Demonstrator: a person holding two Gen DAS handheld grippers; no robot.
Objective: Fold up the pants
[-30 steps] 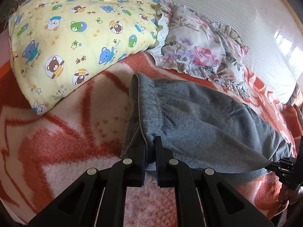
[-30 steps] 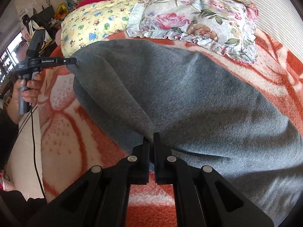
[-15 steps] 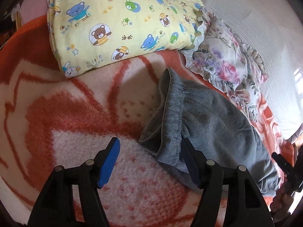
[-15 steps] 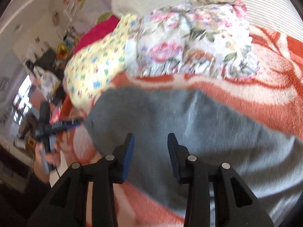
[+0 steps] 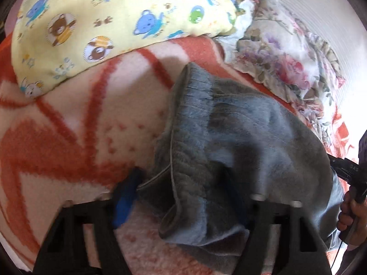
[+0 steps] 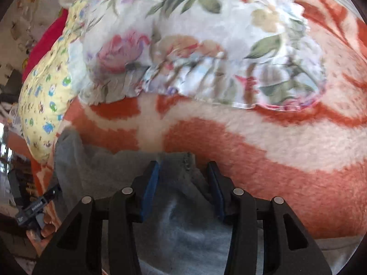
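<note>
The grey pants (image 5: 240,137) lie folded on the orange and cream blanket (image 5: 68,137), ribbed waistband toward me. My left gripper (image 5: 183,183) straddles the waistband's near corner. Its jaws are closing; the left blue pad (image 5: 125,197) is at the cloth's edge and the right finger is partly under a fold. In the right wrist view the pants (image 6: 179,224) fill the bottom, and a stitched corner (image 6: 187,160) lies between the pads of my open right gripper (image 6: 183,178), which do not press on it.
A yellow bear-print pillow (image 5: 103,23) and a floral ruffled pillow (image 5: 286,57) lie behind the pants; the floral pillow (image 6: 195,45) sits just beyond my right gripper. A hand (image 5: 351,215) holds the other gripper at the right edge. Room clutter shows far left.
Both grippers let go of the pants and opened. The left then came down over the waistband corner and narrowed. The right swung across to the pants' far corner near the floral pillow.
</note>
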